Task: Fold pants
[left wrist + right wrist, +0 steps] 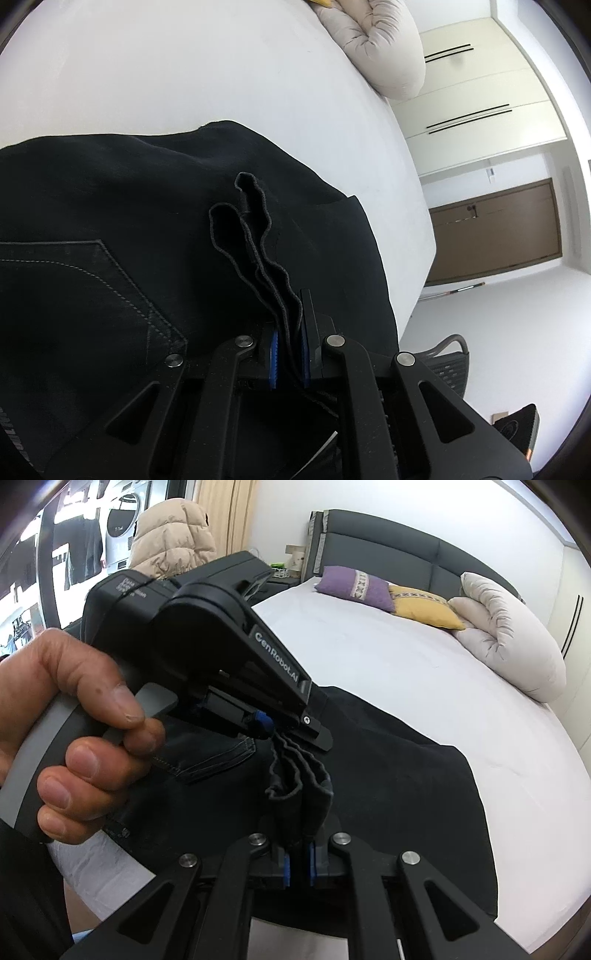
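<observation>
White sheeting is covering the bed (388,672), which is carrying the dark pants (399,775) near its close edge. Against the grey headboard (388,554) a purple cushion (354,589), a yellow cushion (424,607) and a rolled pale duvet (509,642) are lying in a row, all well apart from the pants. A beige puffer jacket (170,535) is standing beyond the bed's far side.

Left tongs (288,354) are pressing together on a bunched, wavy hem of the pants (110,258); several layers of dark cloth are running between the blue pads (274,354) and fanning out ahead of them. A stitched back pocket (92,288) is lying flat just left of this grip.

Right tongs (298,864) are likewise pinching a gathered fold of the same hem, the cloth rising out from between their blue pads. Seen from the right wrist, the left tongs (291,733) are clamping the hem just beyond that fold, so both grips are sitting close together on one edge. A hand (55,731) is wrapping around the grey handle of the left tool. Cream wardrobe doors (480,103) and a brown door (495,229) are showing past the bed.
</observation>
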`<state>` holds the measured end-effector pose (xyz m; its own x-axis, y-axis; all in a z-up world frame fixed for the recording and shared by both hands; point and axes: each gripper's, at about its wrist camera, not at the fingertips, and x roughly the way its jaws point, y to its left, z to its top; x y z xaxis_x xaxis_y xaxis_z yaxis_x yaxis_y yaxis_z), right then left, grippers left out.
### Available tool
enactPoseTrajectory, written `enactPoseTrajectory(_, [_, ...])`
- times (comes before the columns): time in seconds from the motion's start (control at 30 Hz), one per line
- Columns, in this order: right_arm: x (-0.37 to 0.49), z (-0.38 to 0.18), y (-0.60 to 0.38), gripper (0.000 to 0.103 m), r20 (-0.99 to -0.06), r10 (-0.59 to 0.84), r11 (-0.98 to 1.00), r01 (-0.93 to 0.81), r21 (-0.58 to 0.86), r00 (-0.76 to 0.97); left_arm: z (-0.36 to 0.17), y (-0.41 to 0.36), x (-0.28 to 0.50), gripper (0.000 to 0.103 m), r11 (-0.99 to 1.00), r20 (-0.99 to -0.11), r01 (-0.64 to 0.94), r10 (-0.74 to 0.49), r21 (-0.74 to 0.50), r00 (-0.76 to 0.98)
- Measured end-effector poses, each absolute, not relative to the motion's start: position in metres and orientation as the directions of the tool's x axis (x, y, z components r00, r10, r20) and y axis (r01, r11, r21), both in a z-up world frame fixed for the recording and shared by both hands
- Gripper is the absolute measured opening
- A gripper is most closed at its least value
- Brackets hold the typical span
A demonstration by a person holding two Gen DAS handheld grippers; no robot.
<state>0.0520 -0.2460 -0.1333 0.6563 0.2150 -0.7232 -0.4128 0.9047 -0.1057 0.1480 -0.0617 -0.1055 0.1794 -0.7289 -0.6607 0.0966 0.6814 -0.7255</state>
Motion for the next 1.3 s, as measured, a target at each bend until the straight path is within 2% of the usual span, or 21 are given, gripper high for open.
enactPoseTrajectory(0.33, [0.053,-0.148,-0.225,0.008,-0.751,0.23,0.878,-0.465,-0.115,0.619,-0.129,-0.059,0.147,0.008,0.718,-0.697,0.067,-0.691,-0.693,0.191])
enactPoseTrajectory(0.4, [0.056,-0.163,-0.221,0.016,-0.782,0.241,0.872,-0.482,-0.085,0.575,-0.14,-0.057,0.147,0.008,0.724,-0.706,0.043,-0.682,-0.688,0.188])
enactPoseTrajectory(0.47, [0.057,-0.175,-0.219,0.017,-0.805,0.231,0.873,-0.482,-0.076,0.546,-0.152,-0.052,0.146,0.008,0.711,-0.698,0.012,-0.694,-0.703,0.179])
enactPoseTrajectory(0.53, [0.056,-0.172,-0.223,0.026,-0.8,0.247,0.88,-0.472,-0.051,0.547,-0.153,-0.052,0.146,0.009,0.702,-0.688,0.009,-0.7,-0.712,0.19])
enactPoseTrajectory(0.6, [0.057,-0.167,-0.23,0.051,-0.802,0.295,0.881,-0.473,0.017,0.52,-0.15,-0.055,0.146,0.01,0.715,-0.699,0.013,-0.687,-0.699,0.2])
enactPoseTrajectory(0.63, [0.057,-0.164,-0.235,0.053,-0.802,0.323,0.877,-0.478,0.053,0.504,-0.147,-0.054,0.145,0.01,0.727,-0.709,0.015,-0.674,-0.686,0.206])
enactPoseTrajectory(0.77, [0.051,-0.149,-0.262,0.052,-0.781,0.505,0.808,-0.52,0.277,0.368,-0.124,-0.044,0.136,0.011,0.806,-0.769,0.017,-0.571,-0.592,0.289])
enactPoseTrajectory(0.9, [0.057,-0.136,-0.319,0.03,-0.675,0.696,0.687,-0.499,0.528,0.244,-0.101,-0.055,0.127,0.011,0.847,-0.784,0.055,-0.511,-0.528,0.352])
enactPoseTrajectory(0.93, [0.065,-0.132,-0.339,0.028,-0.649,0.721,0.671,-0.484,0.562,0.245,-0.096,-0.065,0.125,0.011,0.853,-0.784,0.083,-0.508,-0.515,0.357])
enactPoseTrajectory(1.0, [0.087,-0.127,-0.384,0.022,-0.594,0.761,0.642,-0.426,0.637,0.259,-0.092,-0.089,0.12,0.011,0.858,-0.785,0.139,-0.51,-0.495,0.353])
enactPoseTrajectory(1.1, [0.122,-0.133,-0.433,0.019,-0.539,0.781,0.622,-0.327,0.711,0.314,-0.105,-0.121,0.114,0.011,0.871,-0.816,0.206,-0.49,-0.446,0.308])
enactPoseTrajectory(1.17, [0.154,-0.147,-0.464,0.018,-0.511,0.792,0.596,-0.237,0.767,0.335,-0.12,-0.133,0.112,0.011,0.882,-0.84,0.219,-0.467,-0.418,0.278])
enactPoseTrajectory(1.3, [0.202,-0.173,-0.486,0.018,-0.493,0.802,0.559,-0.135,0.818,0.336,-0.126,-0.142,0.105,0.011,0.878,-0.828,0.277,-0.467,-0.391,0.312])
